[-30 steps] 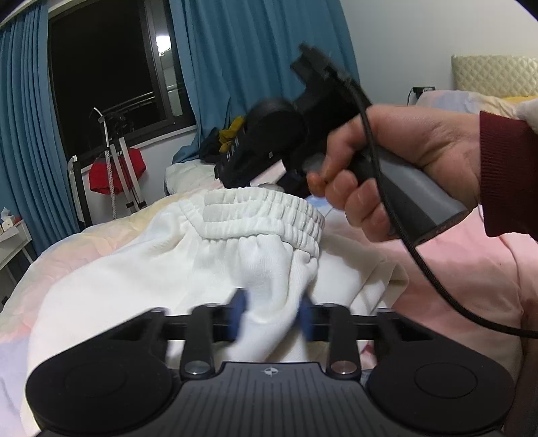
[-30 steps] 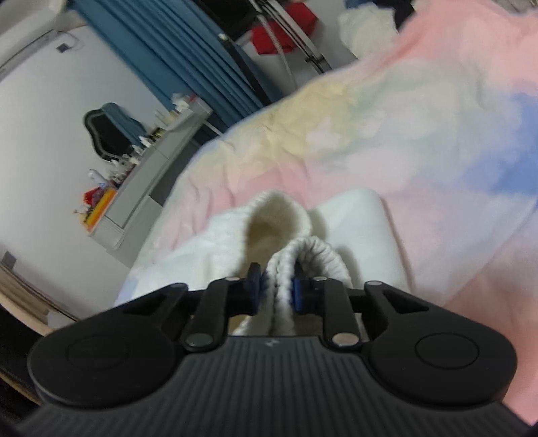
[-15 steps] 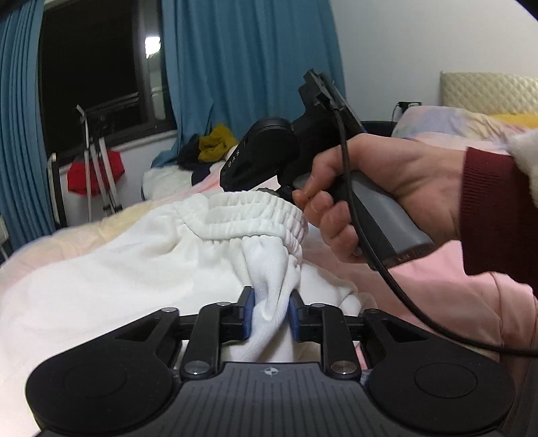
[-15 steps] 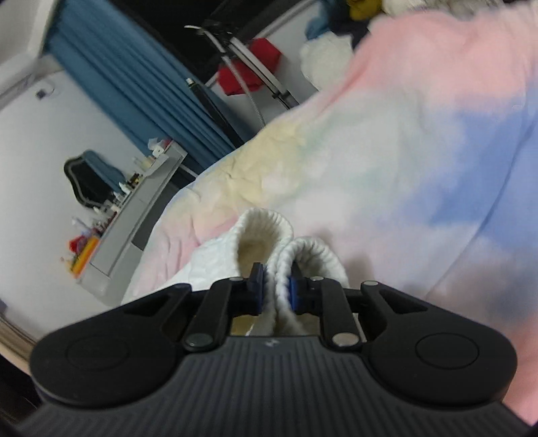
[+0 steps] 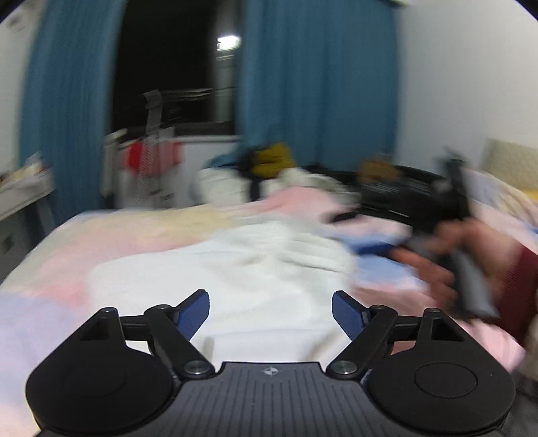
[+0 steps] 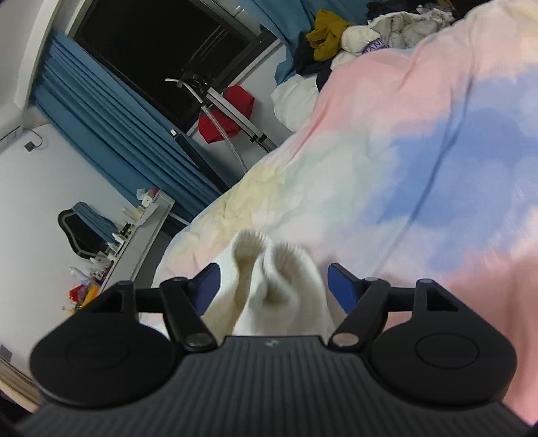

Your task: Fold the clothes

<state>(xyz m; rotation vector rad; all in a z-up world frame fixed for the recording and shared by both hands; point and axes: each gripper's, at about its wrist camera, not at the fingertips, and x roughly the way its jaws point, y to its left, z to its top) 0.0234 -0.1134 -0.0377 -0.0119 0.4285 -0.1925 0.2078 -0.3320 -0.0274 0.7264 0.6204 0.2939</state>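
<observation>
1. Left wrist view: the left gripper (image 5: pixel 270 311) has its jaws spread wide, the two ribbed blue pads (image 5: pixel 193 312) well apart and holding nothing. Between and beyond them lies the white garment (image 5: pixel 255 279), a soft, thick knit spread on the bed (image 5: pixel 67 248), with a gathered, ribbed waistband toward 1 o'clock. The picture is blurred, so finer texture cannot be told.

2. In the same view, at 3 o'clock, the right hand (image 5: pixel 470 262) with a dark red cuff grips a black handle; it is too smeared to tell the state of that tool here. The bed cover is smooth cloth in pale pink, yellow and blue patches. Blue pleated curtains (image 5: pixel 319 87) frame a dark window (image 5: pixel 175 64) at 12 o'clock.

3. Right wrist view: the right gripper (image 6: pixel 274 284) also stands with its jaws spread, blue pads on either side of the garment's bunched white waistband (image 6: pixel 272 285), which rises in two fuzzy, rounded folds between them; whether either pad touches it cannot be told.

4. At 12 o'clock a heap of clothes (image 6: pixel 353 30), mustard, white and dark, sits at the bed's far edge. A red cloth (image 6: pixel 225 114) hangs on a metal rack at 11 o'clock. A white shelf (image 6: pixel 134 228) of small bottles stands at 9 o'clock. No writing can be read.
</observation>
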